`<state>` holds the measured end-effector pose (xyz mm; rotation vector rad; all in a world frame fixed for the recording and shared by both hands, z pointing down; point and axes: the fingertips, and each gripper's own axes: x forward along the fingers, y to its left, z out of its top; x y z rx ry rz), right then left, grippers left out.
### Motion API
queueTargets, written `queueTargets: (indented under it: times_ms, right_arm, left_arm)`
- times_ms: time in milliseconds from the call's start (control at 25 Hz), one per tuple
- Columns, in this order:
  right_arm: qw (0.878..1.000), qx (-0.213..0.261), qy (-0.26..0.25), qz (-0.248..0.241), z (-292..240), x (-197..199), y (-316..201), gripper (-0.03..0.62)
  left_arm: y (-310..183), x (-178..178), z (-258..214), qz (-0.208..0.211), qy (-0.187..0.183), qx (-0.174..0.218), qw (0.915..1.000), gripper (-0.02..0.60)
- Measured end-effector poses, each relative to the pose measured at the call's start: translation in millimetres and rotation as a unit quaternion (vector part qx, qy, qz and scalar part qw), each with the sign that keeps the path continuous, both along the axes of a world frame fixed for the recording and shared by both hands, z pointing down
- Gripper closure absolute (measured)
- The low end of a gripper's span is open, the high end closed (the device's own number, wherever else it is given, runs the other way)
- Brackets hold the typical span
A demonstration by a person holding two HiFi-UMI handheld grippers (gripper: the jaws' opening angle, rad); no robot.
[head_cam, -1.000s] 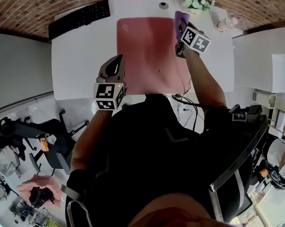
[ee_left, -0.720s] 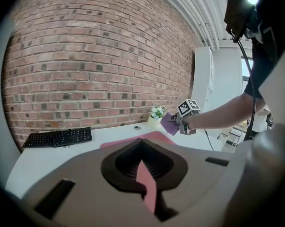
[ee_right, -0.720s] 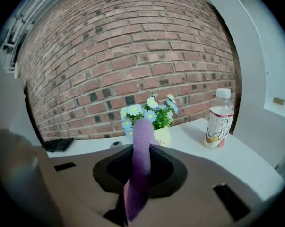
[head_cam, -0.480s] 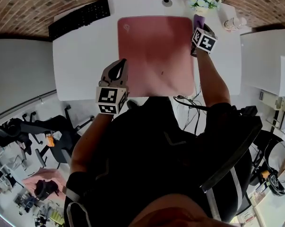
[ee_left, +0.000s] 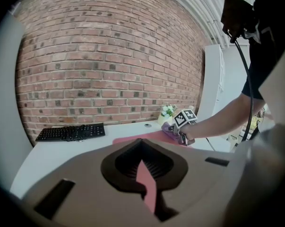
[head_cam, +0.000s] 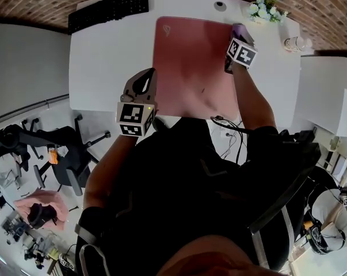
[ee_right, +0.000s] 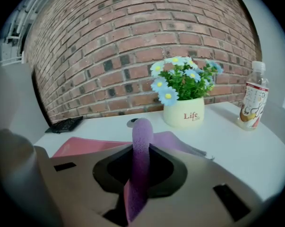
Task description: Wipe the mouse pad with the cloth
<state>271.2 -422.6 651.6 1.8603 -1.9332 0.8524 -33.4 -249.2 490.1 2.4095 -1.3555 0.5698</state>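
The right gripper (head_cam: pixel 235 38), at upper right, is clenching a purple fabric cloth (ee_right: pixel 142 136) on the pink rectangular mouse pad's (head_cam: pixel 190 56) right edge. The left gripper (head_cam: pixel 145 79) is pinching the pad's lower left edge.

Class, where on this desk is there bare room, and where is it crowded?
Bare table: left of the mouse pad, nearer than the keyboard, and right of the pad, nearer than the bottle. The far right corner is crowded: flower pot, bottle, right tool holding the cloth.

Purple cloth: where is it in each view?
Head view: cloth top right, at the mouse pad's far right corner.
Left gripper view: just right of centre, mid-height.
Right gripper view: centre, pinched in the right gripper.
Landmark: flower pot just beyond it.
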Motion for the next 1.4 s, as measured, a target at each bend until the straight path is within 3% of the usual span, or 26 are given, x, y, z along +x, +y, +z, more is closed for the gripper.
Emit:
queueTargets:
  times_ms: [800, 1400]
  right_arm:
    - [0.996, -0.007, -0.04, -0.085, -2, -117, -20, 0.534]
    - [0.987, -0.014, -0.057, -0.152, 1, -214, -35, 0.534]
  left_arm:
    - [25, -60, -6, -0.079, -0.009, 0.001, 0.9968, 0.581]
    - [40, -110, -13, -0.154, -0.011, 0.002, 0.988, 0.58]
